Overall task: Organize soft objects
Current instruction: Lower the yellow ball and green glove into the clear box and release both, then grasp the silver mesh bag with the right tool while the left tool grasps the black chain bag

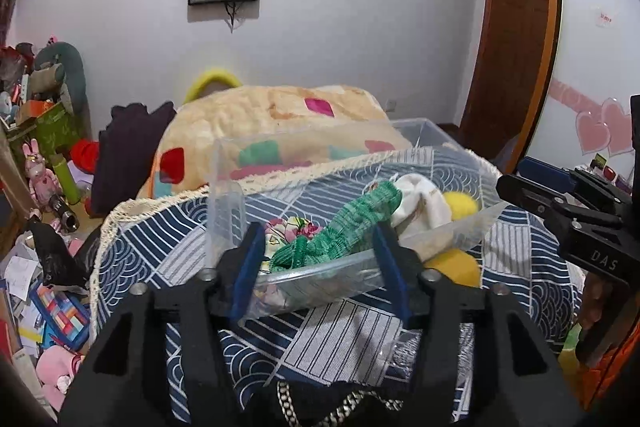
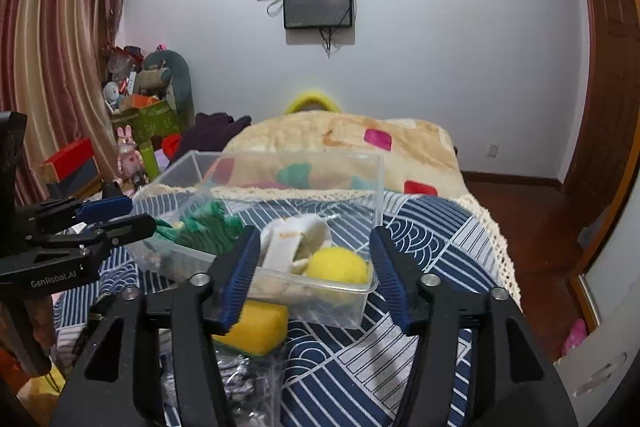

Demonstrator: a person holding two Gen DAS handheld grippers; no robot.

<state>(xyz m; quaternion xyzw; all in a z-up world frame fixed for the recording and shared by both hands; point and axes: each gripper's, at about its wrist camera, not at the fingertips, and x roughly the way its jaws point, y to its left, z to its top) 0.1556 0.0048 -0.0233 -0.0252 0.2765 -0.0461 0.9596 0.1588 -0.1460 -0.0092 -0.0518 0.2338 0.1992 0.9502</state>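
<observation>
A clear plastic box [image 1: 320,277] [image 2: 280,163] stands on the blue patterned cloth [image 1: 340,339] [image 2: 420,235]. It holds a green knitted piece [image 1: 348,227] [image 2: 208,227], a white sock [image 1: 420,201] [image 2: 292,239], a yellow ball [image 1: 464,205] [image 2: 338,265] and a floral fabric [image 1: 296,229]. A yellow sponge [image 2: 256,327] [image 1: 456,265] lies on the cloth outside the box. My left gripper [image 1: 320,267] is open at the box's near wall. My right gripper [image 2: 312,275] is open around the box's near corner.
A cream blanket with coloured patches [image 1: 272,131] [image 2: 352,147] lies behind the box. Crinkled clear plastic [image 2: 244,379] lies under the right gripper. Toys and boxes clutter the floor at left [image 1: 44,163]. A wooden door [image 1: 516,39] stands at right.
</observation>
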